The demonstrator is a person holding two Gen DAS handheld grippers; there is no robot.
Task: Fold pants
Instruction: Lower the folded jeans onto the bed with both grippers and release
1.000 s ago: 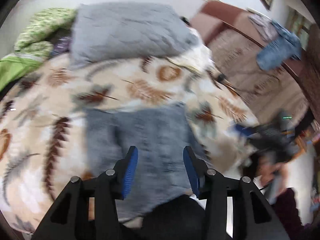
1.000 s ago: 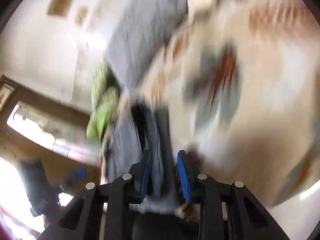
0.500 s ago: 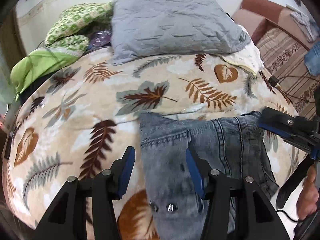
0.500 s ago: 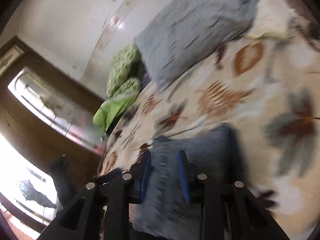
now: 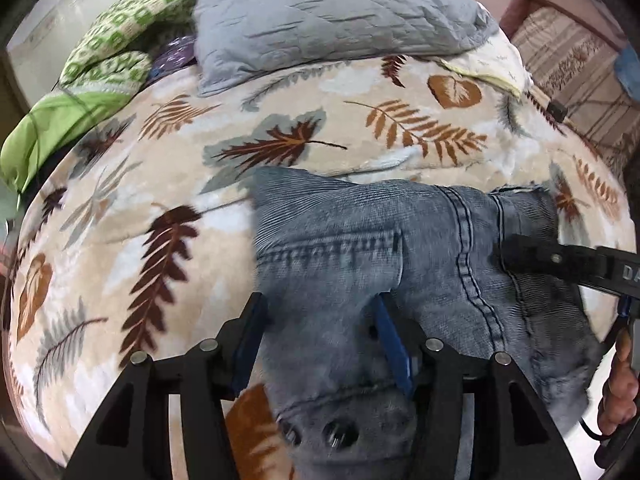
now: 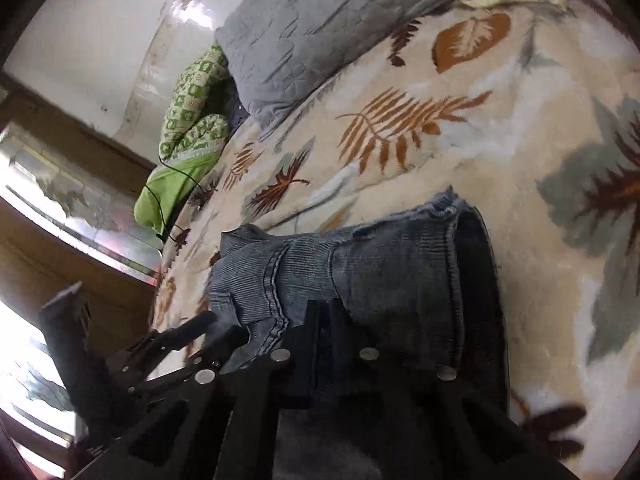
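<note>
Blue denim pants lie folded into a thick bundle on a leaf-patterned blanket. My left gripper is open, its blue-padded fingers straddling the waistband end of the pants. My right gripper is shut on a fold of the pants; its fingers press together on the denim. The right gripper also shows at the right in the left wrist view, lying on the denim. The left gripper shows at the lower left in the right wrist view.
A grey quilted pillow and green patterned bedding lie at the far end of the bed. A sofa stands to the right. A window is on the left side.
Both grippers swung down to the bed with the pants; the bundle now rests on the blanket. The right gripper's fingers have closed tight on the denim. The left stays open.
</note>
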